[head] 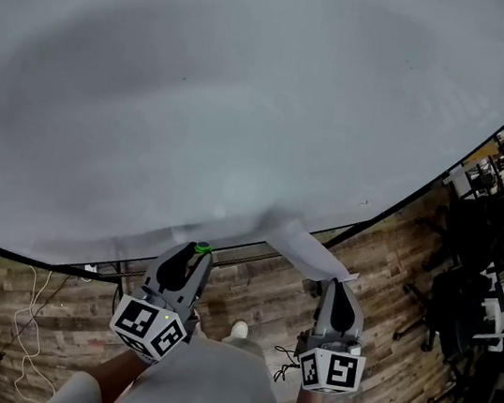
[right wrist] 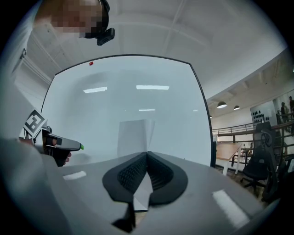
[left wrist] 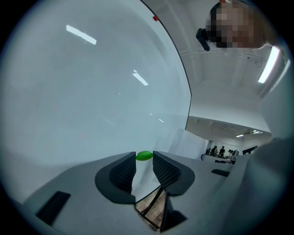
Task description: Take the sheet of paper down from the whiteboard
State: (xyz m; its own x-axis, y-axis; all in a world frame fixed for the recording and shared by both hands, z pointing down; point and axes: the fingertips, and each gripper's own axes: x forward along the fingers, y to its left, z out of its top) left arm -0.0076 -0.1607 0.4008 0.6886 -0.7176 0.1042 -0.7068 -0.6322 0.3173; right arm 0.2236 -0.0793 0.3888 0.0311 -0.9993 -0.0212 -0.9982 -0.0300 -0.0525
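The white sheet of paper (head: 306,250) hangs away from the whiteboard (head: 249,100) near its lower edge, one corner pinched in my right gripper (head: 332,283). The right gripper view shows the jaws closed together on the sheet (right wrist: 133,135), the tips of my right gripper (right wrist: 147,154) meeting on it. My left gripper (head: 198,252) is to the left of the paper, close to the board. A small green magnet (left wrist: 144,155) sits clamped between the tips of my left gripper (left wrist: 144,161). The sheet (left wrist: 183,143) shows to the right in that view.
A small red magnet (right wrist: 91,63) sits near the board's top edge. Black office chairs and desks (head: 487,271) crowd the right side. Cables (head: 29,322) trail over the wooden floor at lower left. The board's lower frame (head: 244,253) runs just ahead of both grippers.
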